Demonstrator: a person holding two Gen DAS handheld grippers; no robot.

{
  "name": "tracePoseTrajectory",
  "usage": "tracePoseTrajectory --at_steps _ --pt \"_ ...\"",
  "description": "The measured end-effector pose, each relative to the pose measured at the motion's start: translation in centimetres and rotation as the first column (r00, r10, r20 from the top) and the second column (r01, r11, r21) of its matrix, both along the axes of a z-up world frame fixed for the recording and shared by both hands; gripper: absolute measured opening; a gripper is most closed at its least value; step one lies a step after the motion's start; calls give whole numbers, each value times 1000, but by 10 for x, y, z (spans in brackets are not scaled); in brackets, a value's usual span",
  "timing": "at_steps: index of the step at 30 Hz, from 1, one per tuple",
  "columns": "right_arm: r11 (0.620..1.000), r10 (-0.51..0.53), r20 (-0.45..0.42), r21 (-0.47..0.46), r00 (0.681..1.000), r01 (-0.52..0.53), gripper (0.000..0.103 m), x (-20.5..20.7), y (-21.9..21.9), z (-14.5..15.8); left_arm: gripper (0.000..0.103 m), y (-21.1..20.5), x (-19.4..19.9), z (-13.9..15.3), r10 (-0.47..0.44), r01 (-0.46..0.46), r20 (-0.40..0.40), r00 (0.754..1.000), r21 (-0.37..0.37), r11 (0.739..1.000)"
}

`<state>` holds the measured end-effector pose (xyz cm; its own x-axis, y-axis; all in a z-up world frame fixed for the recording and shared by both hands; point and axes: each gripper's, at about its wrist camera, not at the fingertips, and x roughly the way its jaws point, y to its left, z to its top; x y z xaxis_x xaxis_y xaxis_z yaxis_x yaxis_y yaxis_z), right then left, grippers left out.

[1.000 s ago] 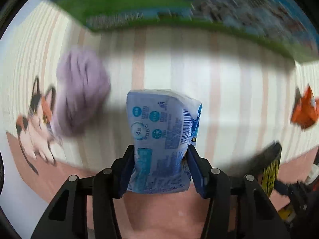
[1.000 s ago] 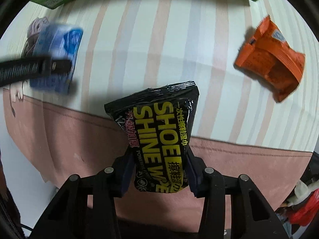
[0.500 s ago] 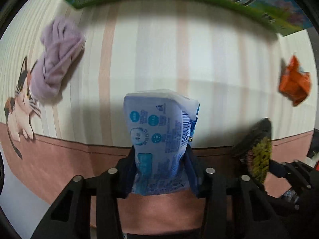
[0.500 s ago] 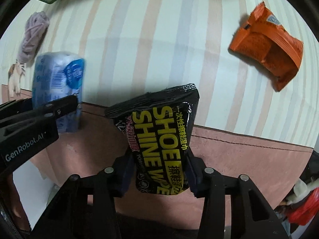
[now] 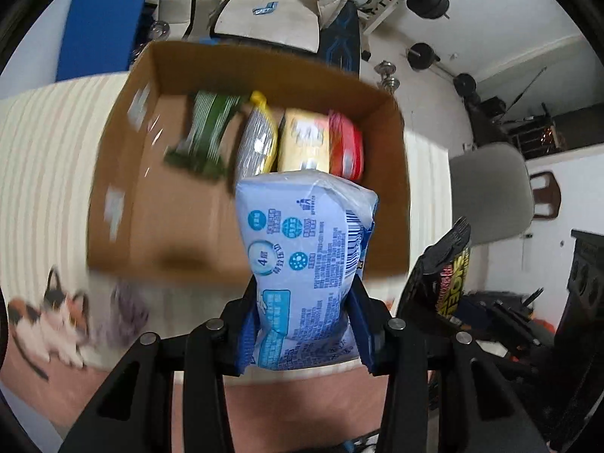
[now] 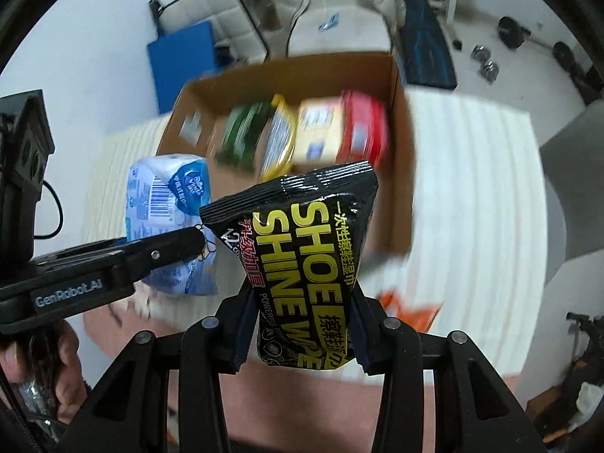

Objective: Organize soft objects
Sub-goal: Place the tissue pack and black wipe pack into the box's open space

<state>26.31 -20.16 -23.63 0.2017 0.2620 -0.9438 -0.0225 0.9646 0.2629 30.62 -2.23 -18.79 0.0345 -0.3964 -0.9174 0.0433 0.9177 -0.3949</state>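
**Two packs held up in front of the open box**

The left gripper [image 5: 304, 334] is squeezing a light blue tissue pack [image 5: 305, 264] between its fingers, and the right gripper [image 6: 300, 330] is clamping a black shoe shine wipes pack [image 6: 305, 264]. Both packs are standing upright, in front of an open cardboard box [image 5: 124, 196] on the striped cloth [image 5: 41, 173]. Inside the box a green pack [image 5: 205, 134], a silver-yellow pouch [image 5: 256, 143], a yellow pack [image 5: 302, 139] and a red pack [image 5: 345, 143] are lying side by side. The held packs are covering the near part of the box. A purple soft thing [image 5: 126, 311] near the cat print [image 5: 49, 321] is too blurred to identify. An orange packet [image 6: 407, 307] is showing only partly behind the right gripper.
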Motion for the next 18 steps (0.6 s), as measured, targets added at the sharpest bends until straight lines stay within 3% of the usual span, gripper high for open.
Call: tracePoseTrajectory --at_steps 4,6,8,14,18 --pt "999 -33 -66 -23 997 31 45 56 -5 -20 40 -7 39 -39 3 -8 -100 995 -53 999" --pt "998 -41 -99 -44 994 37 45 71 -9 -34 40 -12 54 -68 1 -18 -191 982 -86 996" --pt "997 -49 -129 -65 990 41 45 83 -9 -47 40 -19 60 -82 -8 -14 -234 972 -93 996" --pt "994 -66 -190 -99 980 48 45 94 -16 -76 41 -32 67 -110 -37 11 -297 954 -88 996" --pt "990 -75 -215 -132 974 47 47 106 -18 -106 51 -38 71 -123 -38 16 -326 945 -72 997"
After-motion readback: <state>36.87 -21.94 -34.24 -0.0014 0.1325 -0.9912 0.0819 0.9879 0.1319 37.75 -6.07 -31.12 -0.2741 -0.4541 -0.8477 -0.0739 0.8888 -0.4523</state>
